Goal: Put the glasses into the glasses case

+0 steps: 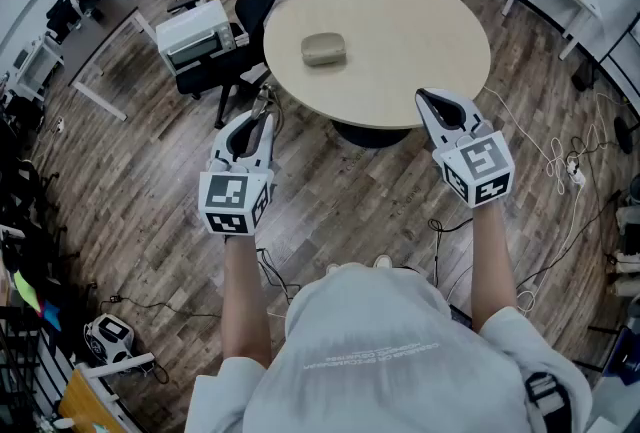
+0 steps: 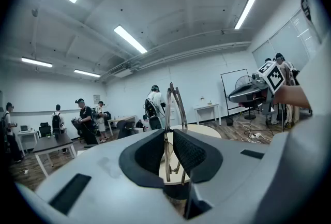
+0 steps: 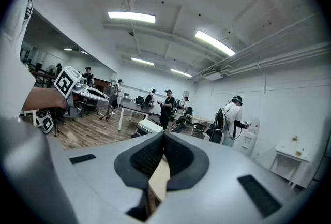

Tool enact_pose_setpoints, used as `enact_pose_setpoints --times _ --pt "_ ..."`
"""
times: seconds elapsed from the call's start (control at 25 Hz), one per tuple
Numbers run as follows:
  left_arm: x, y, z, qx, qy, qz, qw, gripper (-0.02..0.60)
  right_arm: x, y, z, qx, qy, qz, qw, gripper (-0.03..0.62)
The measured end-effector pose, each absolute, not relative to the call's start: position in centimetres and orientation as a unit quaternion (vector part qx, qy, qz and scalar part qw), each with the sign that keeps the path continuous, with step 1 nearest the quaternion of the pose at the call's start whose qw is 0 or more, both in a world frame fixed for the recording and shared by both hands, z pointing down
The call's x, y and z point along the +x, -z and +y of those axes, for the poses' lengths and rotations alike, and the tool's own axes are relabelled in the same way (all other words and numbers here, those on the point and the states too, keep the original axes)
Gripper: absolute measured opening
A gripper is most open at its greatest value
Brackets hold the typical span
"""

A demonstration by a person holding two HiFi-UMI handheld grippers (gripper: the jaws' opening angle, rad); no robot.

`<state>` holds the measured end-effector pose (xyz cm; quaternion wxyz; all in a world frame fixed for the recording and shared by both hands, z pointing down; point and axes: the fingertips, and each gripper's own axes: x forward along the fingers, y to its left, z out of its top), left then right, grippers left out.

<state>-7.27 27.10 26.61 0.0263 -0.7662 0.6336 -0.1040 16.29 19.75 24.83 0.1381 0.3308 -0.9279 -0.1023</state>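
**A:** Left gripper point(image 2: 169, 151) first. Its jaws are narrow, pinched on the glasses point(image 2: 169, 104), and the thin frame stands upright between the pads.

**B:** And the right gripper point(image 3: 163, 151)?

**A:** Pads together, nothing between them. It hangs at the near edge of the table point(image 1: 420, 31). The left one is short of that edge, out over the floor.

**B:** Where's the case point(image 1: 323, 49)?

**A:** On the table, a little left of the table's middle, well apart from both grippers. The lid looks to be down, though I can't be sure from here.

**B:** So how should this step go?

**A:** My read: carry the glasses in over the table, level and slow. That frame is thin and the grip is on a narrow part, so a jolt could twist it in the pads. If the lid really is down, the free right gripper should hold the case steady on the table and lift the lid first. Then lower the glasses in lengthwise and let go only once they rest inside.

**B:** Give me the count.

**A:** Two grippers, one pair of glasses, one case, one table.
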Motion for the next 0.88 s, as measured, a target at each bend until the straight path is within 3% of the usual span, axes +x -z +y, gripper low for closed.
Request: enact_pose_setpoints --times 0.88 --pt "-11.7 -28.9 28.5 -0.780 0.116 0.615 0.018 0.052 11.4 -26.8 22.9 0.348 0.101 -0.919 0.152 0.001"
